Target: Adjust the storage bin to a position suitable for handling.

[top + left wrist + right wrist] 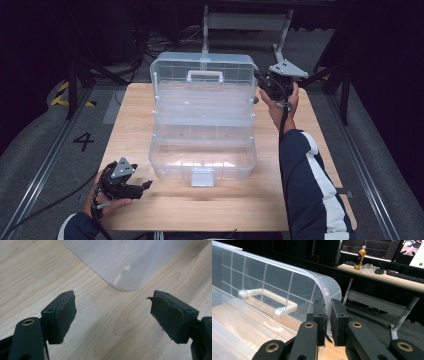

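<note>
A clear plastic toolbox (202,155) stands open in the middle of the wooden table (225,205), with its lid (202,67) tipped up at the back and a white handle (205,76) on the lid. My right gripper (260,82) is at the lid's right edge. In the right gripper view its jaws (328,315) are shut on the lid's clear rim (322,290). My left gripper (145,186) hovers low over the table by the box's front left corner. Its jaws (112,315) stand open with nothing between them, and the box's rounded corner (120,262) lies just ahead.
A white latch (202,176) hangs at the box's front. Bare table runs along the front edge and both sides of the box. Behind the table stands a desk (382,277) with an orange bottle (360,254) and screens. Dark floor surrounds the table.
</note>
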Demonstrator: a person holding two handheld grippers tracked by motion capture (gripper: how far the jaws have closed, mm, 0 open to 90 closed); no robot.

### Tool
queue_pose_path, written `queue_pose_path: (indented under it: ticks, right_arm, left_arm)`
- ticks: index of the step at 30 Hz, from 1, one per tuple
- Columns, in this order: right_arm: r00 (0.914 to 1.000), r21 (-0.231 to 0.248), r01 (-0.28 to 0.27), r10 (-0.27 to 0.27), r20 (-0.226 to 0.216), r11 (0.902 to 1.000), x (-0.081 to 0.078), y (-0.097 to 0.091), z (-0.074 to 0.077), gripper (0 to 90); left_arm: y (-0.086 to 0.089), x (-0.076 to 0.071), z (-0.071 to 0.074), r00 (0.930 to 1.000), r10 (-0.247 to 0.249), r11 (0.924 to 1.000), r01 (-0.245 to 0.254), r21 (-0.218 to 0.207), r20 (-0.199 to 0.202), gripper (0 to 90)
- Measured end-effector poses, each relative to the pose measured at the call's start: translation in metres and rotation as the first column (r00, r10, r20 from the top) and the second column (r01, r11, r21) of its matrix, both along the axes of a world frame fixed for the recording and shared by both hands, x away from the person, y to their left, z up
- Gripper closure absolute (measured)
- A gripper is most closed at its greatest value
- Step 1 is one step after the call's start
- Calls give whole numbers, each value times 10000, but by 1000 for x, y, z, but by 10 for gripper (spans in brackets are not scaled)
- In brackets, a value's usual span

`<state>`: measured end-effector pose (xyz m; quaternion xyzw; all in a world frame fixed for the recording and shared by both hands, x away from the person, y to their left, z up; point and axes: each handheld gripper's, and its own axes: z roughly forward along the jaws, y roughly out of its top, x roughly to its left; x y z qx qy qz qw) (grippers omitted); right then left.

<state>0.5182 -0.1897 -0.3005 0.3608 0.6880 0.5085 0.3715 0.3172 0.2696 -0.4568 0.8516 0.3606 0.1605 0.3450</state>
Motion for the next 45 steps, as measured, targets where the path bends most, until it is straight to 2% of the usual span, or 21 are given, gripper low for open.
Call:
queue_pose_path:
  ticks: [5,7,9,16,17,21,27,33,45]
  right_arm:
    - [10000,-24,41,-41,-40,10000,4,1,-1,838]
    - [10000,-66,29,-29,-74,10000,5,1,0,838]
    - [9999,-119,34,-35,-103,9999,7,1,0,837]
    - [9995,-240,63,-71,-315,9997,17,2,0,834]
    - [9995,-322,65,-75,-293,9995,18,2,0,833]
    - [9992,-232,39,-48,-389,9997,23,2,-2,833]
    - [9984,-289,21,-37,-570,9996,30,2,-2,831]
    - [9980,-321,77,-97,-629,9995,36,3,-4,829]
    - [9960,-446,190,-228,-863,9988,51,6,-10,824]
  left_arm:
    - [1,1,-3,9998,-76,9998,80,195,-195,209]
    - [0,2,-5,9999,-96,9997,99,242,-130,209]
    - [-2,2,-7,9997,-78,9998,81,159,-221,209]
    - [-8,6,-15,9977,-439,9976,466,511,-519,209]
    - [-9,6,-17,9979,-362,9978,391,527,-544,209]
    - [-10,6,-20,9965,-478,9984,499,282,-692,198]
    - [-8,7,-24,9975,-407,9992,407,-11,-583,160]
    - [-7,7,-25,9983,-376,9993,373,-64,-438,156]
    - [-6,9,-25,9985,-323,9994,319,-91,-451,156]
